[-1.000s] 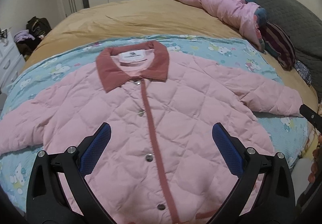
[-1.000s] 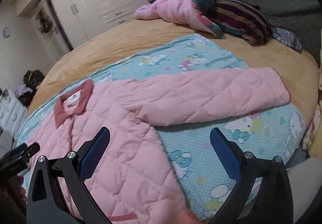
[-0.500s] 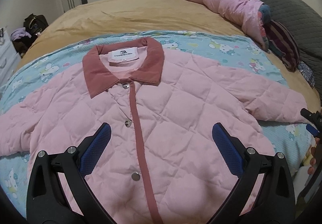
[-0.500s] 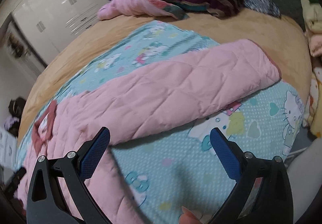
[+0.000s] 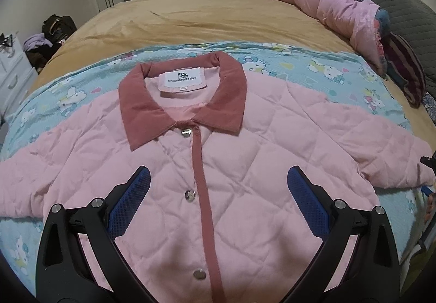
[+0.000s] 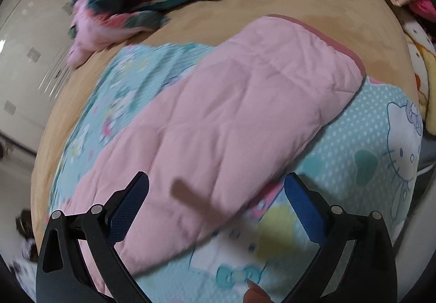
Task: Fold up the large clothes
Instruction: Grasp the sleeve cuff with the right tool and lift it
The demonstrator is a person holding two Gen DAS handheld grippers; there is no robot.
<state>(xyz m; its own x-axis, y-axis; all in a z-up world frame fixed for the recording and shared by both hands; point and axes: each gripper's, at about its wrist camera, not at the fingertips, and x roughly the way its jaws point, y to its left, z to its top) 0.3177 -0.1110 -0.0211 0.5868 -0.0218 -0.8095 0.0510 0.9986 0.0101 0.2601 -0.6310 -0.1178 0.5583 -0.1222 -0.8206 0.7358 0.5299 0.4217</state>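
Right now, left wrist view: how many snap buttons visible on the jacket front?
3. Top snap sits just below the collar, middle snap lies mid-chest, bottom snap lies near the frame's lower edge. More may be hidden below the frame.

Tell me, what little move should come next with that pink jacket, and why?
Probably the right gripper should come down and pinch the sleeve just ahead of it. The pink jacket lies flat and buttoned on the blue sheet, sleeves spread out, and both the right and left gripper are open, holding nothing.
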